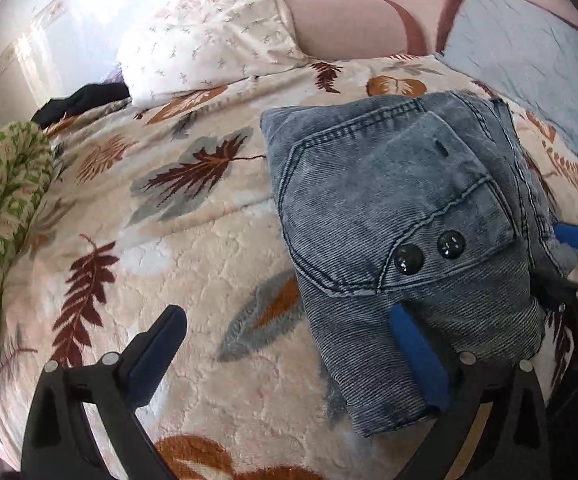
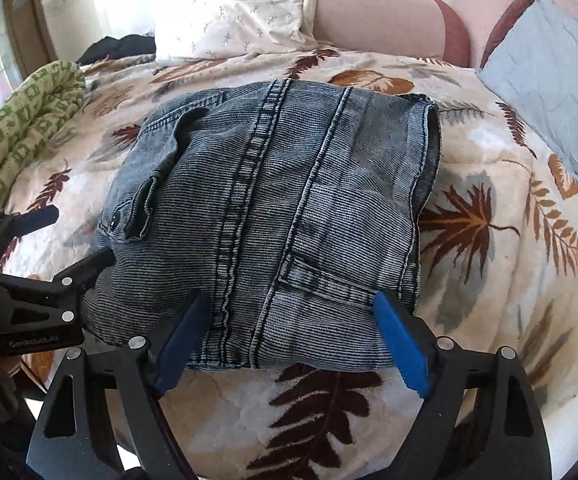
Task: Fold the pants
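The blue denim pants (image 1: 389, 184) (image 2: 289, 168) lie folded into a thick square bundle on the leaf-patterned blanket (image 1: 169, 240) (image 2: 489, 240). A pocket with two dark buttons faces up on the left side. My left gripper (image 1: 289, 312) (image 2: 73, 236) is open wide at the bundle's near left corner, one blue pad lying against the denim and the other over bare blanket. My right gripper (image 2: 291, 300) stands open across the bundle's near edge, denim lying loose between its pads. One of its fingers (image 1: 577, 236) shows at the right edge of the left wrist view.
A white pillow (image 1: 209, 40) (image 2: 233, 8) and a pink headboard (image 1: 349, 24) are at the back. A light blue pillow (image 1: 529, 68) (image 2: 549, 60) lies at the right. A green patterned cloth (image 1: 5, 200) (image 2: 29, 120) and a dark garment (image 1: 81, 100) lie at the left.
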Tool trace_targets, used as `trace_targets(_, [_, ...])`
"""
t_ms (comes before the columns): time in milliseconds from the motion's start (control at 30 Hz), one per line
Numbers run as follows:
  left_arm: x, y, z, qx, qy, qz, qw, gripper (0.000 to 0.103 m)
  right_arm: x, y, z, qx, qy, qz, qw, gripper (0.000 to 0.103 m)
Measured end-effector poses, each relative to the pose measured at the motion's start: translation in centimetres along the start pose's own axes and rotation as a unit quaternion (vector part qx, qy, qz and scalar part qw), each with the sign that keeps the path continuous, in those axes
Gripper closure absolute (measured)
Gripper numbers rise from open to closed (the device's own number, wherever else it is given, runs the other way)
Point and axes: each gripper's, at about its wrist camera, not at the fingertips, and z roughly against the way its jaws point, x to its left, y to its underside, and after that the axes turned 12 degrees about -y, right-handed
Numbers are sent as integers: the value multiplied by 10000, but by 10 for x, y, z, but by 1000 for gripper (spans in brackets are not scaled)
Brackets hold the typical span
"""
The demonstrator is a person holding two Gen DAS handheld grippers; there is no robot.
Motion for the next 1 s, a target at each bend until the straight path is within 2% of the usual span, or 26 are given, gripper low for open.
trace_targets(233, [6, -5, 21, -31, -254, 118, 9996, 1, -12, -6, 24, -198, -197, -209, 9994, 20])
trace_targets(467, [10, -15, 47, -268, -250, 220, 9991, 1, -23, -21, 59, -614, 126, -284, 9976, 20])
trace_targets(567, [6, -18, 52, -296, -173, 192, 9992, 1, -26, -21, 52, -490, 149, -399, 9979, 20])
trace_targets(767, [-9, -10, 37, -3, -185, -38, 9998, 1, -23, -11, 26, -142, 191, -436, 9988, 20])
trace_targets(900, [-8, -3, 21, 287, 5, 160, 9995, 0, -30, -7, 15, 13, -7, -645, 9979, 20])
trace_targets(1000, [-12, 0, 14, 309, 28, 52, 9995, 0, -38, -4, 8, 57, -207, -897, 9957, 19])
